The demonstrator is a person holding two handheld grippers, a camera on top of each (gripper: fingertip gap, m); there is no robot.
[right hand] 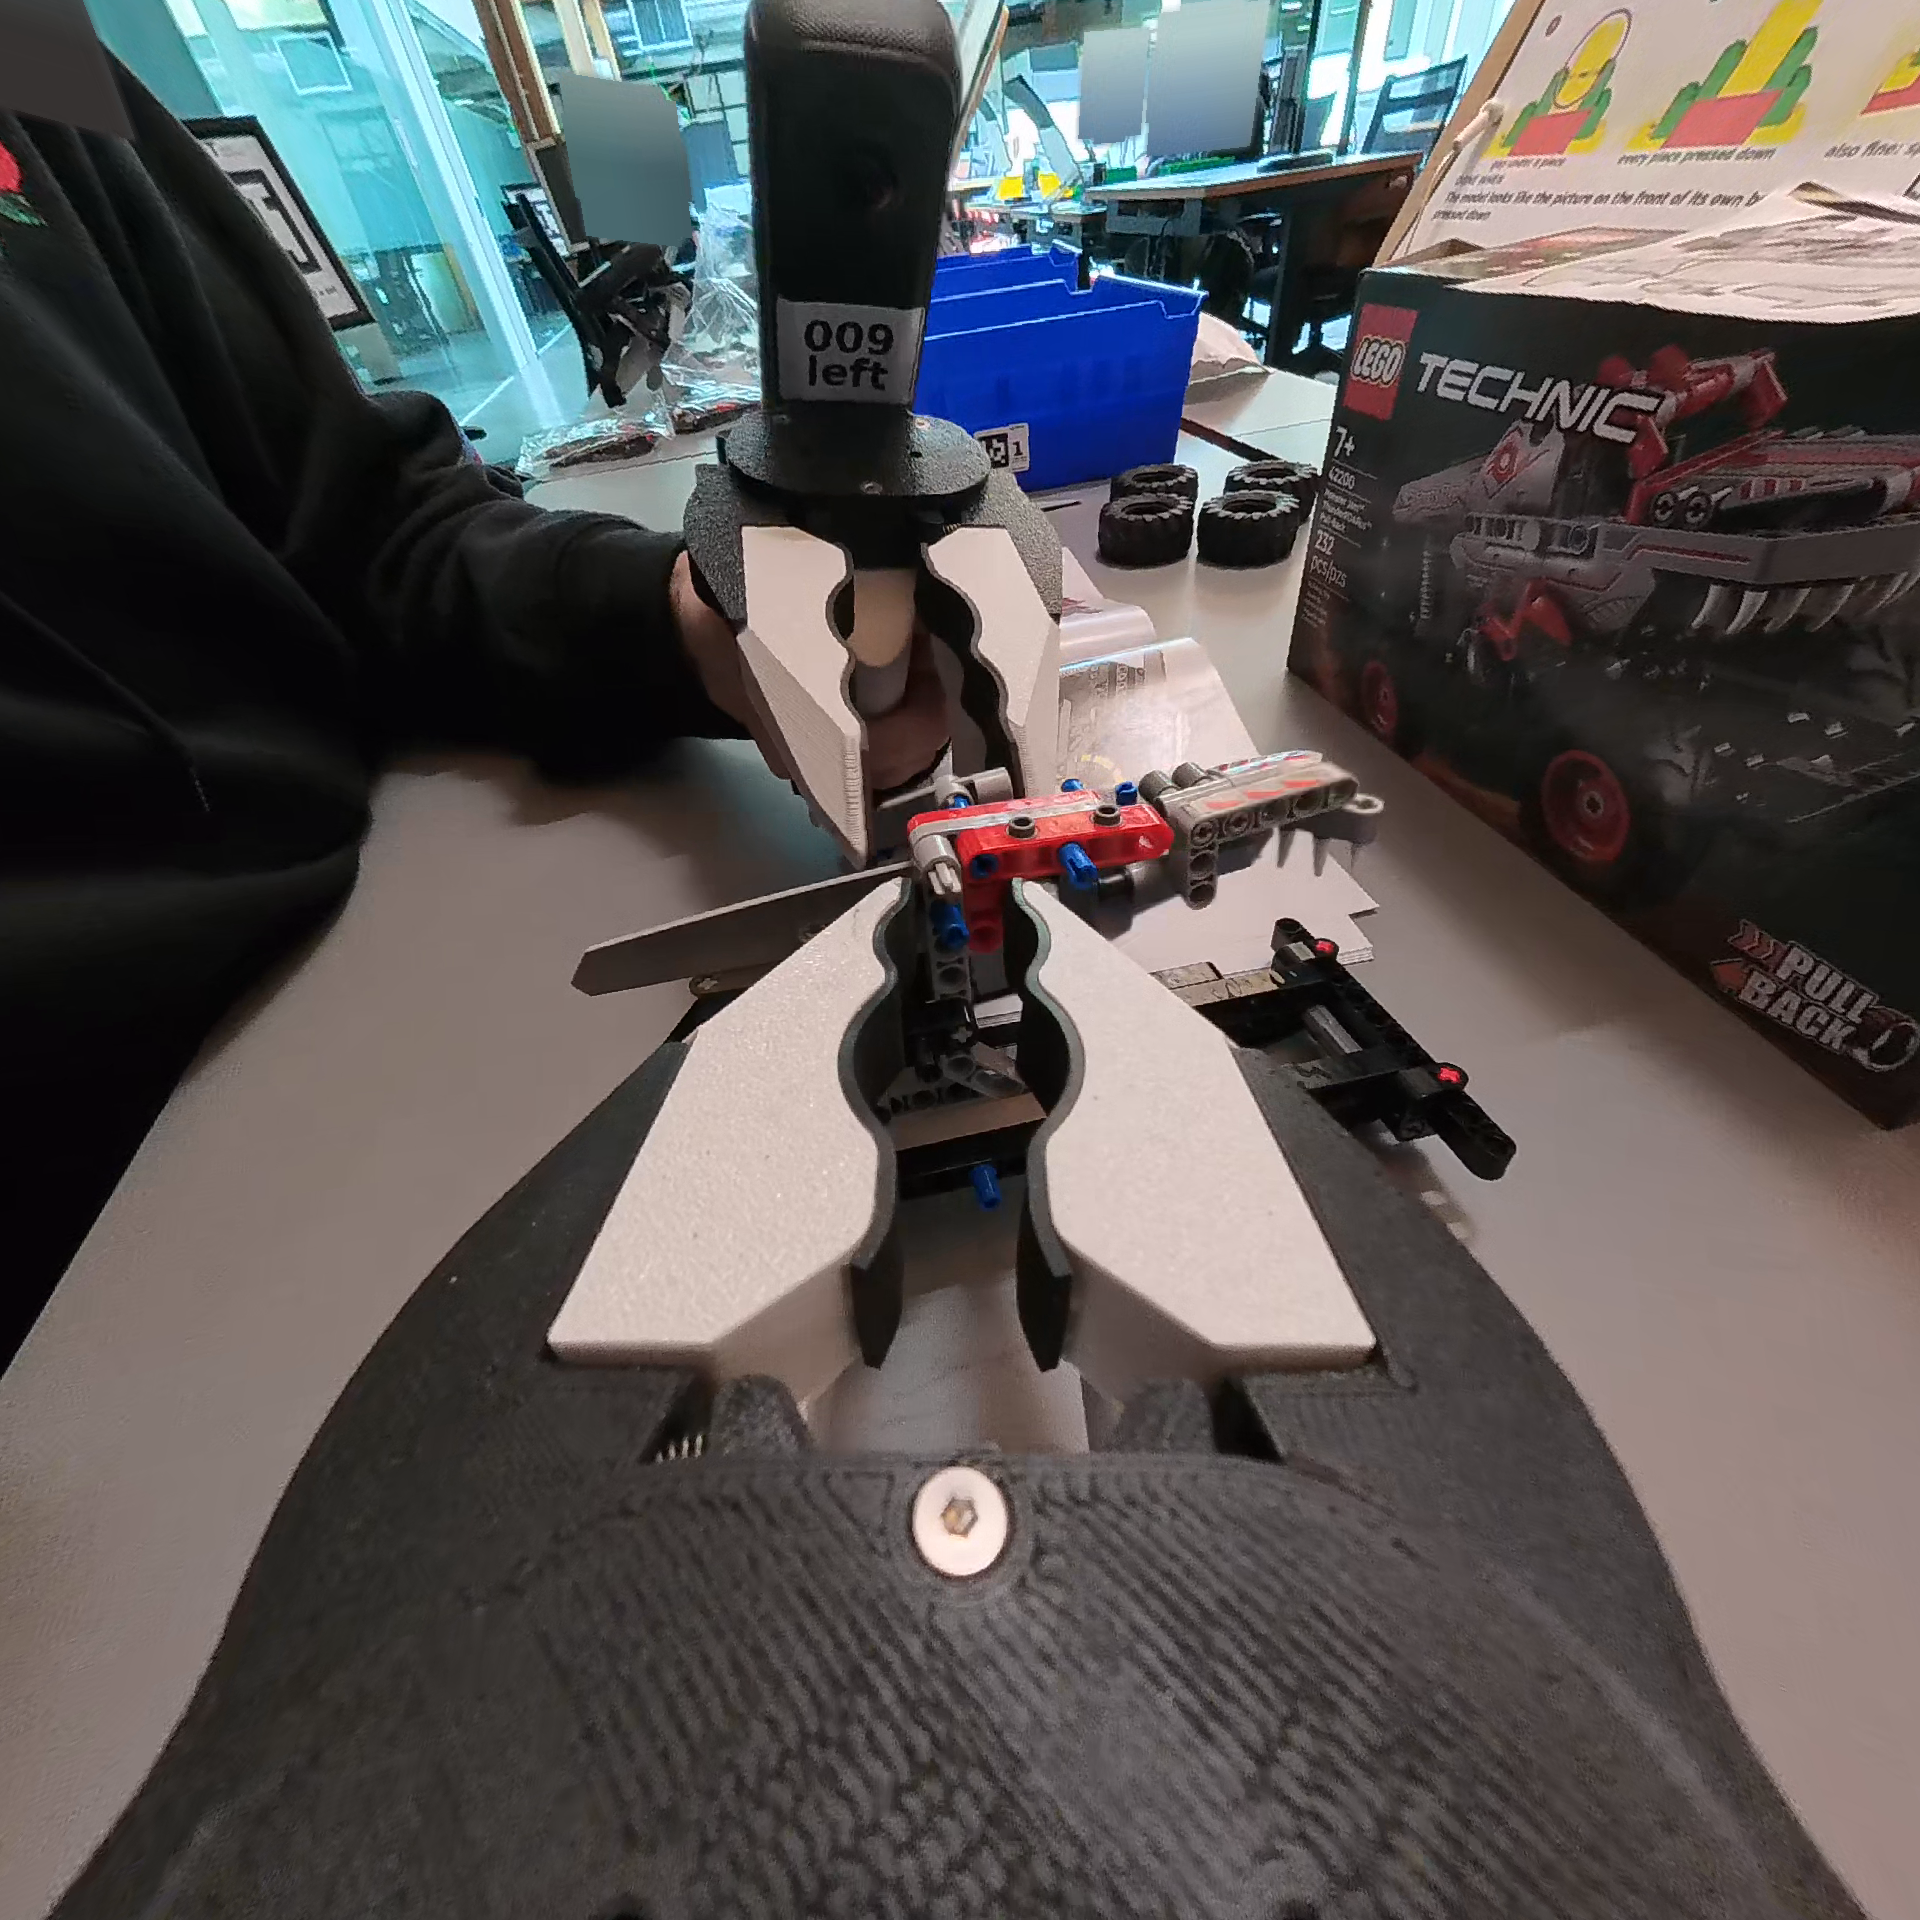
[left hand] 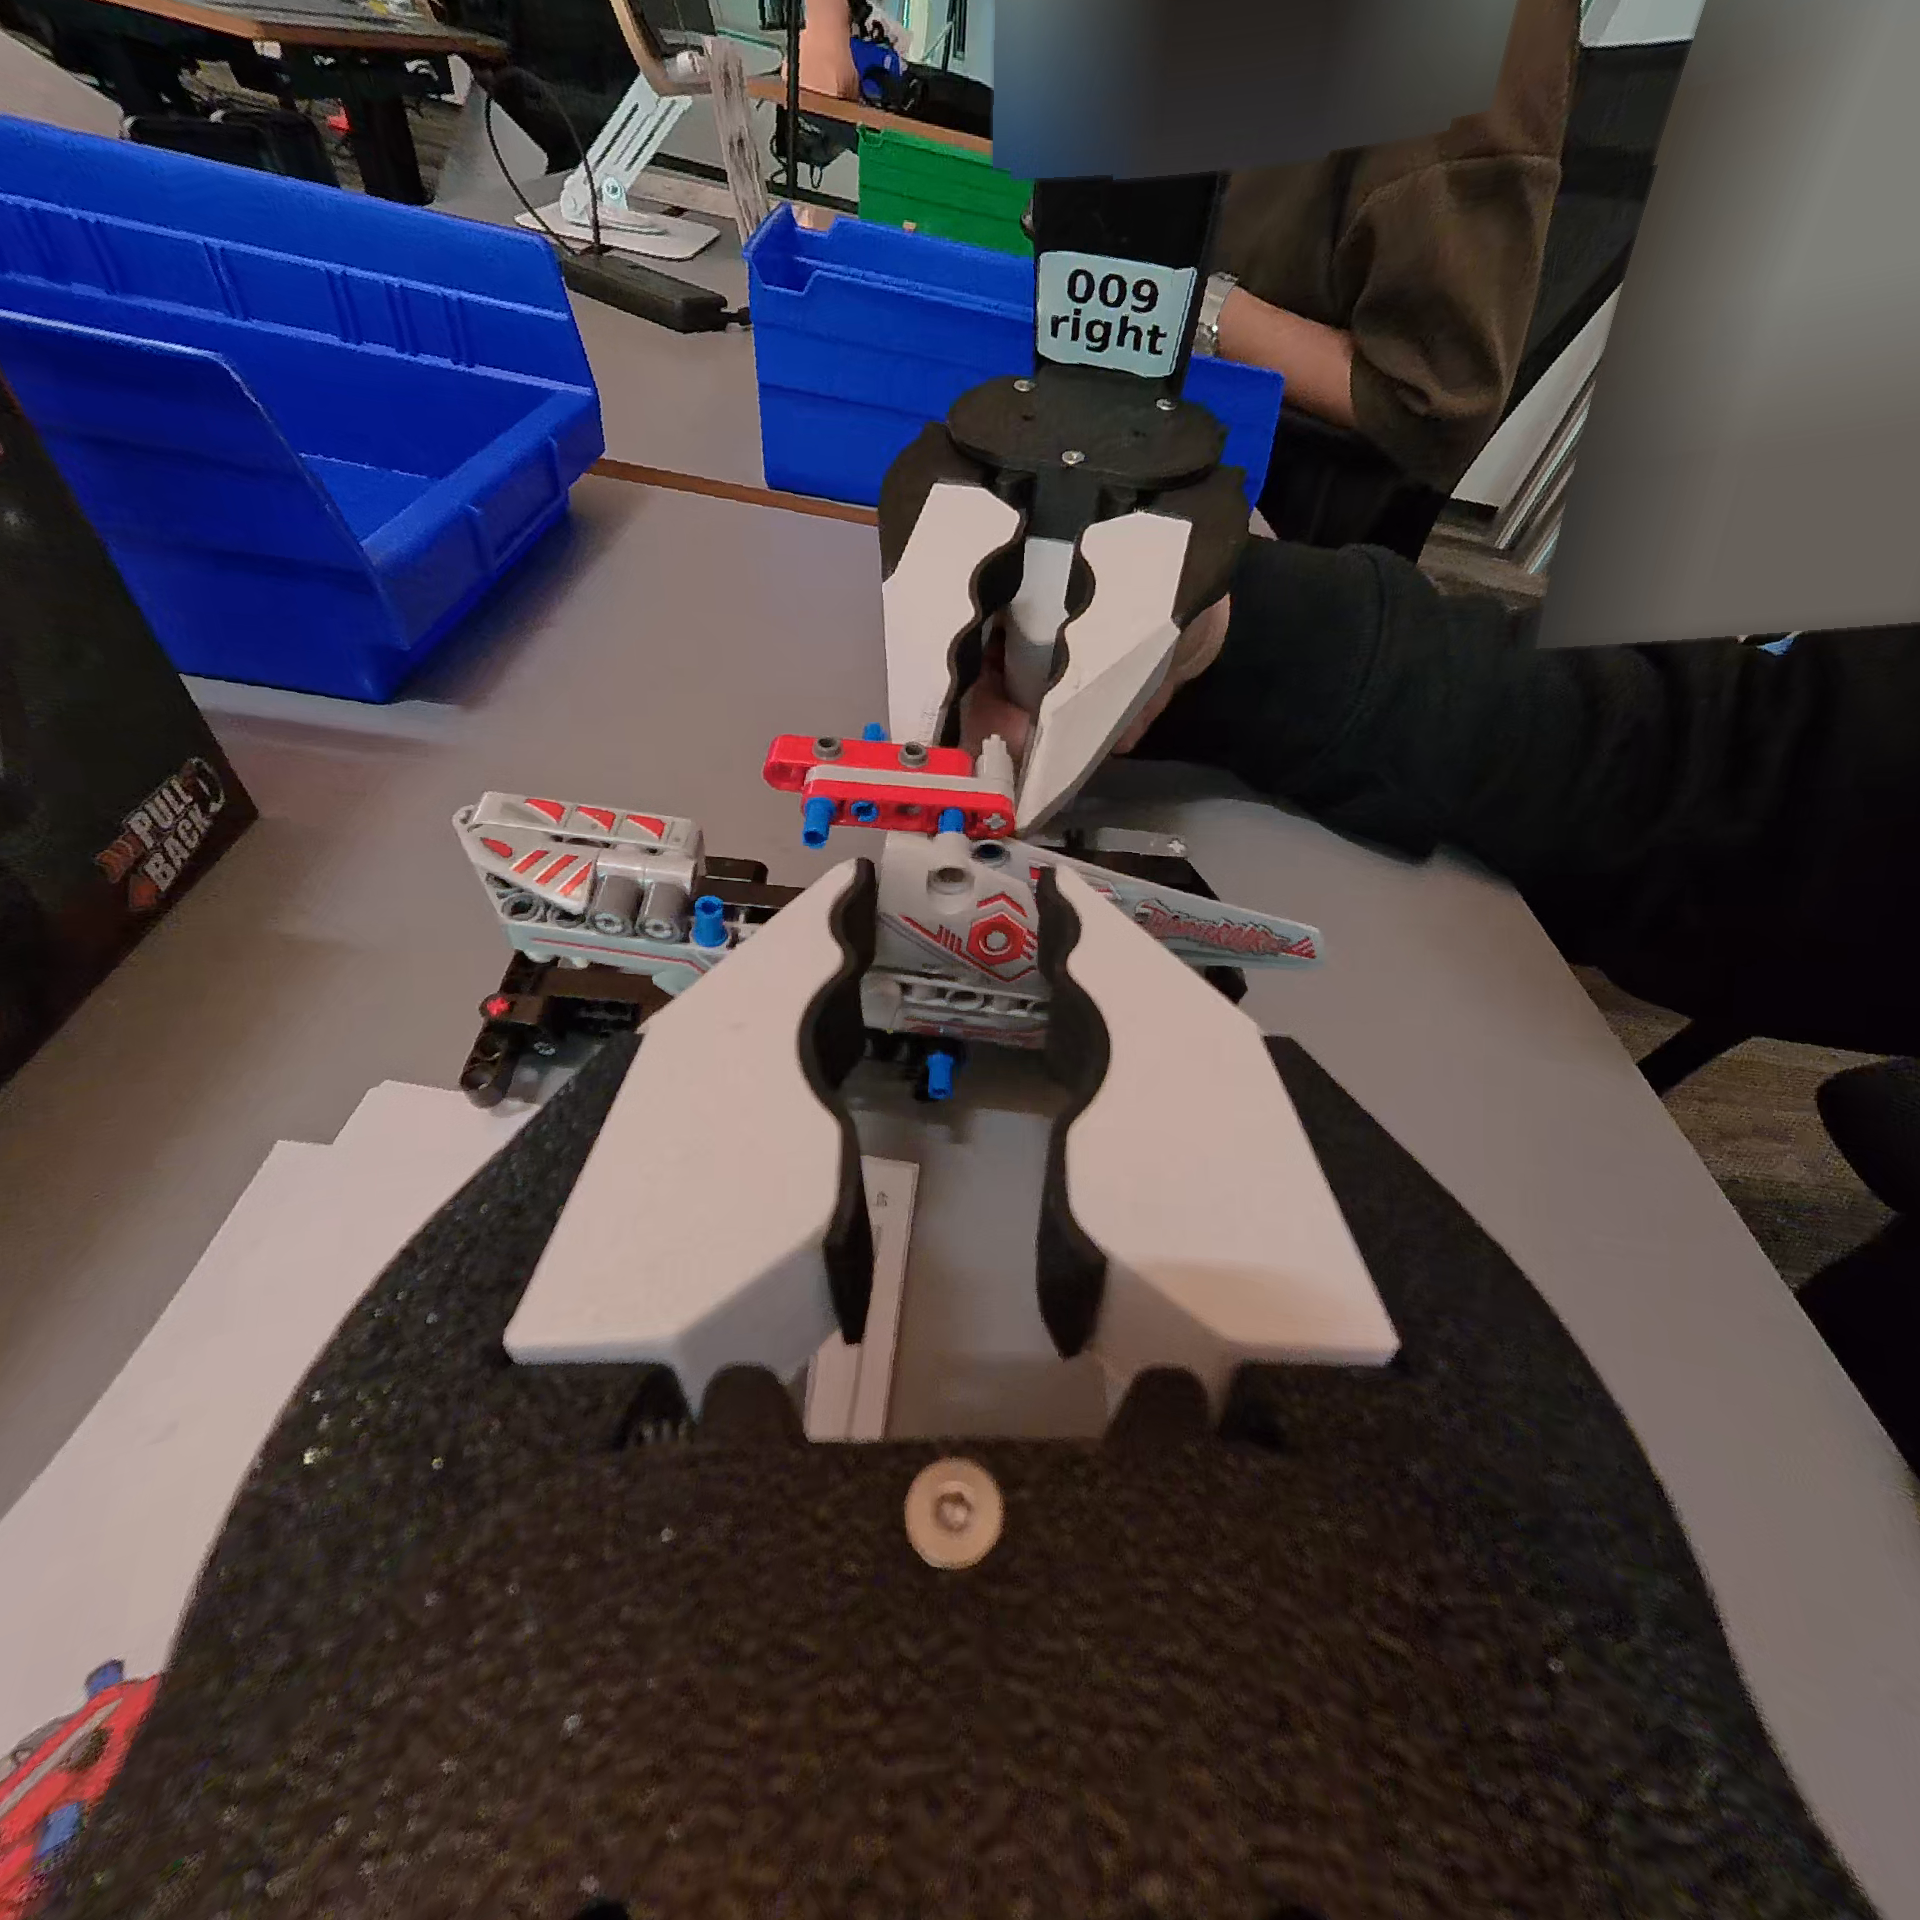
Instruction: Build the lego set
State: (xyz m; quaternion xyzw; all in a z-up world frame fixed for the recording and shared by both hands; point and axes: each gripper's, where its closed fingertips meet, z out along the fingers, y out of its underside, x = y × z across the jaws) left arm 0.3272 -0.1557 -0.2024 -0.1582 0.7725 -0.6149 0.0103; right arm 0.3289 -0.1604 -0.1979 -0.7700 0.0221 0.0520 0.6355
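**Step in hand (judged): seating the red beam sub-assembly on the chassis.**

- Held in the left gripper (left hand: pixel 951 935), jaws clamped on the grey stickered mid-body: the grey-and-black chassis (left hand: pixel 623 935), resting on the table (left hand: pixel 675 623).
- Held in the right gripper (right hand: pixel 961 914), jaws nearly together on the downward leg: the red beam sub-assembly (right hand: pixel 1060 831), directly above the chassis mid-body and apparently not yet pressed home.

**Procedure**

1. Keep the chassis pinned flat; resist tipping toward 12 o'clock.
2. Align the blue pins (right hand: pixel 1075 857) with their holes before applying force. Holes hidden behind the fingers; cannot tell the alignment.
3. Press straight along the pin axis, without twisting.
4. Release only once the beam appears flush.

**Surroundings (right wrist view)**

- At 2 o'clock of the chassis: set box (right hand: pixel 1610 623), close to the black frame end (right hand: pixel 1371 1049).
- At 1 o'clock, farther back: four black tyres (right hand: pixel 1195 514), with a blue bin (right hand: pixel 1049 364) behind.
- At 12 o'clock, under the model: instruction booklet (right hand: pixel 1143 707).

**Obstructions**

- Long grey side panel (right hand: pixel 727 925) jutting toward 9 o'clock, just beside the right gripper's left finger; avoid levering against it.
- Opposing gripper tips nearly touching above the joint; little room for regripping.
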